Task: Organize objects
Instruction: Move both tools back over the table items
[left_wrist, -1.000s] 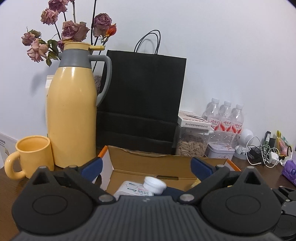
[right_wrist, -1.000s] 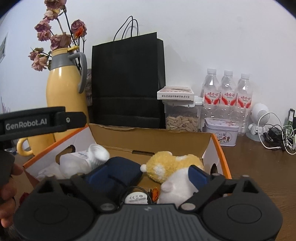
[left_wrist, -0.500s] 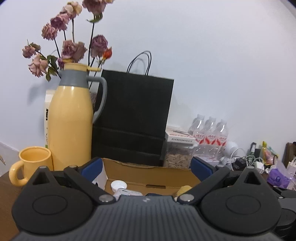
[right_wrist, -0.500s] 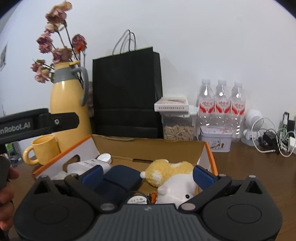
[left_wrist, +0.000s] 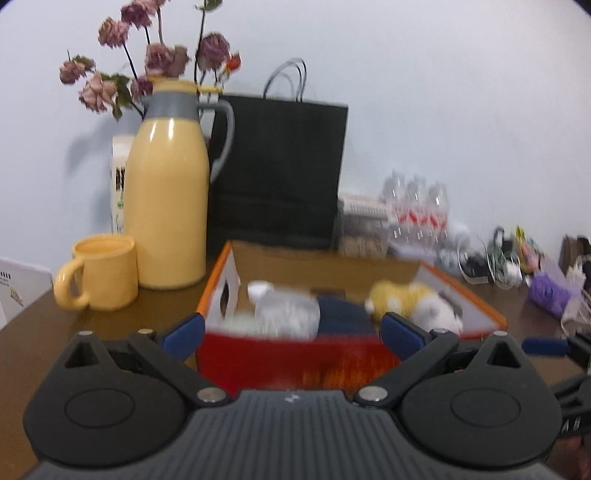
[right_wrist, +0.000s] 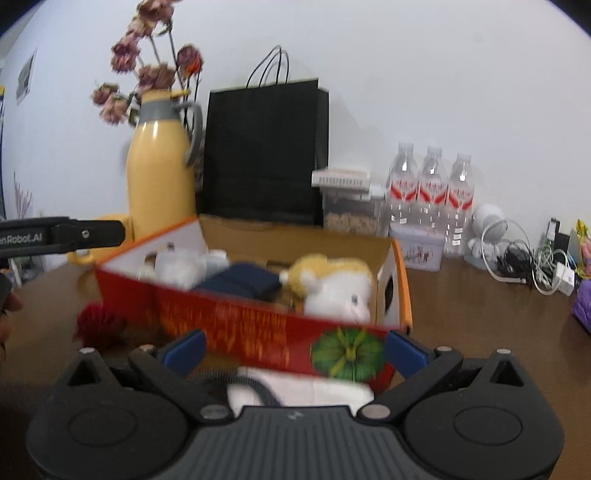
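Both grippers, left gripper (left_wrist: 291, 330) and right gripper (right_wrist: 295, 349), have black ribbed housings, silver screws, blue finger pads (right_wrist: 184, 350); white "GenRobot.AI" lettering marks one.

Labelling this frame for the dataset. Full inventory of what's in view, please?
cardboard box: 1, red-orange outside, brown inside, centre of table
plush toy: 1, yellow and white, box, right end
pouch: 1, dark blue, box, middle
bottle: 1, white, lying in box, left end
thermos: 1, yellow, grey collar, behind box on left
mug: 1, yellow, beside thermos
paper bag: 1, black, against wall
water bottles: 3, clear, red labels, right of bag
left gripper: 1, black, blue pads, open
right gripper: 1, same, open
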